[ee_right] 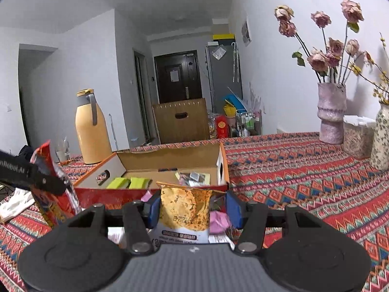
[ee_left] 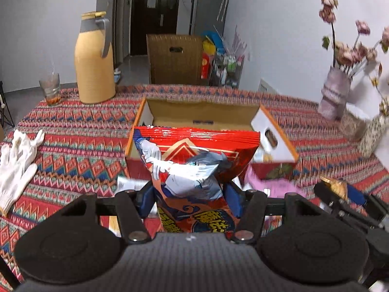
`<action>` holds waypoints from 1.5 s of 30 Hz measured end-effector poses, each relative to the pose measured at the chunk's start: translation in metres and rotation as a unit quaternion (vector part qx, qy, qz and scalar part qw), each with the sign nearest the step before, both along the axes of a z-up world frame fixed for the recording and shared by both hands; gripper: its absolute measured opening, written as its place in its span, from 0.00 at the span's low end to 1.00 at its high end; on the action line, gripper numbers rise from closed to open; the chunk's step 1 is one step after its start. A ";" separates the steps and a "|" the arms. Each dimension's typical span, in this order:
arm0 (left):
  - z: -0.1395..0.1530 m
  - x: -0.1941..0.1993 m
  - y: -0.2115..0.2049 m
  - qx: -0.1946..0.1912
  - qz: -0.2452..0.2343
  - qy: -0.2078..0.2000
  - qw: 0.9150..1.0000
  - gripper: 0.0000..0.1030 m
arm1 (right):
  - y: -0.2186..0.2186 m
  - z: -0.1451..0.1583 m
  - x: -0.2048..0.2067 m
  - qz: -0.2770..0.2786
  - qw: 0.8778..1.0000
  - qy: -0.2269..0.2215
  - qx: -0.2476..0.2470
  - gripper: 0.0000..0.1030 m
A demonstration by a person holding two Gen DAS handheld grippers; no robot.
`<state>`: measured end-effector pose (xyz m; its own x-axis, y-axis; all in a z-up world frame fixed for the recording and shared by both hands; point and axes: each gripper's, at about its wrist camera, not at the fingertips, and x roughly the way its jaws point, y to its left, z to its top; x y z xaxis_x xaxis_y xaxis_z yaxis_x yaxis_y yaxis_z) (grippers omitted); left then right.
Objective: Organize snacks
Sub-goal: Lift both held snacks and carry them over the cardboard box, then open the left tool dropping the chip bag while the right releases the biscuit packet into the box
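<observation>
- Jaws of the left gripper clamped the red snack bag, soft, light and crinkly, low on its body, at 6 o'clock of the open box.
- Right gripper jaws pinched the yellow snack packet mid-body; its slippery film seemed prone to slide.

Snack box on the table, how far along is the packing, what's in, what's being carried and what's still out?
Done: the box already holds green packets and small wrapped snacks. In hand: the left claw grips a red bag, the right claw an orange bag, both near the box's front. Left: both bags must go in, plus the pink packet and other wrappers on the cloth.
</observation>
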<state>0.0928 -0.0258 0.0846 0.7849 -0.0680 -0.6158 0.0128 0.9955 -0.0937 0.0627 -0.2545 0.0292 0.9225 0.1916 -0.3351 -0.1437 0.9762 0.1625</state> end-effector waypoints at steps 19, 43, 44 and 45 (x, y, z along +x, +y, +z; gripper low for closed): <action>0.023 0.097 0.013 -0.048 0.041 -0.045 0.997 0.58 | 0.028 0.030 0.109 0.011 1.000 -0.007 -0.028 0.52; -0.051 0.165 0.026 -0.039 0.066 -0.003 0.997 0.87 | 0.049 -0.029 0.193 0.027 0.995 0.079 -0.045 0.63; -0.052 0.164 0.025 -0.035 0.066 -0.009 0.997 0.93 | 0.048 -0.028 0.192 0.026 0.996 0.078 -0.043 0.73; -0.052 0.163 0.025 -0.034 0.065 -0.013 0.997 0.97 | 0.046 -0.028 0.190 0.025 0.996 0.074 -0.040 0.85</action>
<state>0.2561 -0.0005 0.0323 0.8052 -0.0052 -0.5929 -0.1132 0.9802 -0.1623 0.2529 -0.2082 0.0010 0.8517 0.2025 -0.4834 -0.1721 0.9792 0.1071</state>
